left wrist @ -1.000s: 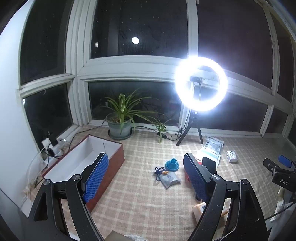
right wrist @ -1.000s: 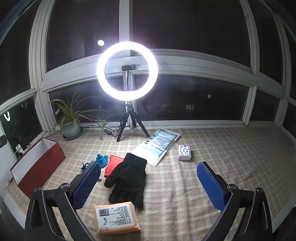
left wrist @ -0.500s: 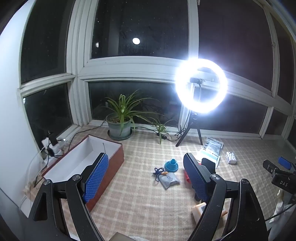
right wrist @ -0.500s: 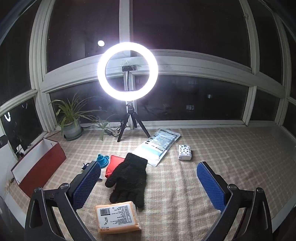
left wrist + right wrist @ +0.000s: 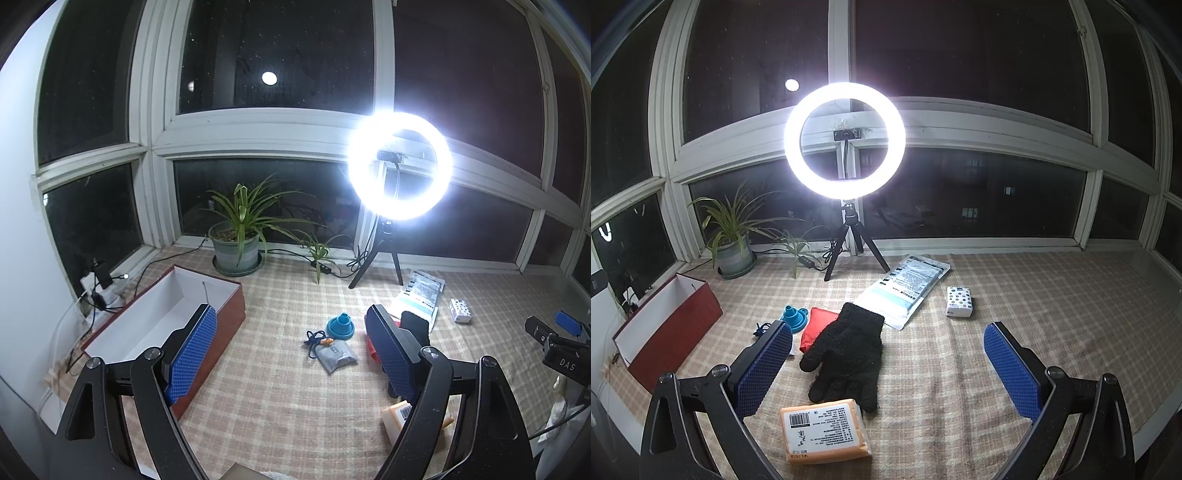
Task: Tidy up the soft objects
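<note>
**Two grippers raised, both empty, over the checked cloth**

Left gripper (image 5: 291, 350): fingers spread wide, nothing between the blue pads (image 5: 192, 354). It hangs above the cloth (image 5: 280, 398), near the red box (image 5: 221, 314), which stands open-topped with a white interior at the left side.

Right gripper (image 5: 888, 373): fingers likewise wide apart, nothing held, above the cloth.

Soft items, all lying on the cloth:
- black glove (image 5: 847, 350), flat, fingers pointing towards the gripper, fingertips touching the orange tissue pack (image 5: 823, 430).
- red pouch (image 5: 814, 326), partly under the glove's left edge.
- clear packet (image 5: 905, 290), partly under the glove's cuff.
- small spotted tissue pack (image 5: 958, 302), apart to the right.
- grey pouch (image 5: 336, 356) with blue cord, just beside the blue funnel (image 5: 340, 325).

Ring light (image 5: 845, 144) and potted plant (image 5: 236, 240) stand by the windows.
</note>
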A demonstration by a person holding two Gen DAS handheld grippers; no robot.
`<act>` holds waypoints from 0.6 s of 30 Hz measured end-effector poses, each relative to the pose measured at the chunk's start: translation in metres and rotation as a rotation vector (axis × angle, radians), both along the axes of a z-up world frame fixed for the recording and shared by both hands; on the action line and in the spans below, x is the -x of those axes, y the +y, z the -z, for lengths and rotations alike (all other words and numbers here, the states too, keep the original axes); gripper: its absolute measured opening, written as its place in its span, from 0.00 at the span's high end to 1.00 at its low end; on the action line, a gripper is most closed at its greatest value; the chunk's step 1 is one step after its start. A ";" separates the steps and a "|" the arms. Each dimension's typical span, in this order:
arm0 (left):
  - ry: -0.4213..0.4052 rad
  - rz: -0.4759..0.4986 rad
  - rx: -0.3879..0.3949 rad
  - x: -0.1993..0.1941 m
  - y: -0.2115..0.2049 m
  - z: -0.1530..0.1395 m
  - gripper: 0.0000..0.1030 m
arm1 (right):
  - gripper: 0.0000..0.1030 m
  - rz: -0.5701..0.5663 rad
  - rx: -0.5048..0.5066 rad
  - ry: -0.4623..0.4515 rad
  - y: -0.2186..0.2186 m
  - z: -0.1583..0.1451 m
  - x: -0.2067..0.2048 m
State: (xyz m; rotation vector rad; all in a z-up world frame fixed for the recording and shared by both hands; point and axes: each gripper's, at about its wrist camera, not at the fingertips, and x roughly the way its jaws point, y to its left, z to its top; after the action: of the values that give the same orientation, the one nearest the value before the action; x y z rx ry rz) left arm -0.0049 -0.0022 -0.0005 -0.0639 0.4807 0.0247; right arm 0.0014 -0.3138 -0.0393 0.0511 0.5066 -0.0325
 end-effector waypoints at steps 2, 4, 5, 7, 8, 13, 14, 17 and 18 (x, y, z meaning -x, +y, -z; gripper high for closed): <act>0.000 -0.001 0.002 0.000 -0.001 0.000 0.19 | 0.01 0.001 0.001 -0.001 0.000 0.000 0.000; 0.000 -0.002 0.000 0.000 -0.001 0.000 0.19 | 0.01 0.000 0.000 0.000 0.000 -0.001 0.000; -0.001 -0.001 -0.001 -0.001 -0.002 -0.001 0.19 | 0.01 0.000 0.000 0.000 0.000 -0.001 -0.001; -0.001 0.001 -0.002 -0.001 -0.004 0.000 0.19 | 0.01 0.000 0.001 0.001 0.000 -0.001 0.000; -0.001 0.000 -0.002 -0.002 -0.004 -0.001 0.19 | 0.01 0.000 0.000 0.001 0.000 -0.001 -0.001; 0.002 0.000 -0.001 -0.002 -0.004 0.000 0.19 | 0.01 -0.002 -0.003 0.003 -0.001 0.000 0.000; 0.001 0.001 -0.001 -0.001 -0.004 0.000 0.19 | 0.01 -0.002 -0.003 0.003 -0.001 0.000 0.000; 0.001 0.001 0.000 -0.001 -0.004 0.000 0.19 | 0.01 -0.001 -0.005 0.003 -0.001 0.000 0.000; 0.001 0.001 0.001 -0.001 -0.004 0.000 0.19 | 0.01 -0.001 -0.006 0.003 -0.001 0.000 0.001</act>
State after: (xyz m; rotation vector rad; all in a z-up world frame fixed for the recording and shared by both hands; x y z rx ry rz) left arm -0.0035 -0.0064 -0.0007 -0.0642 0.4818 0.0236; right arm 0.0001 -0.3144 -0.0398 0.0562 0.5101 -0.0300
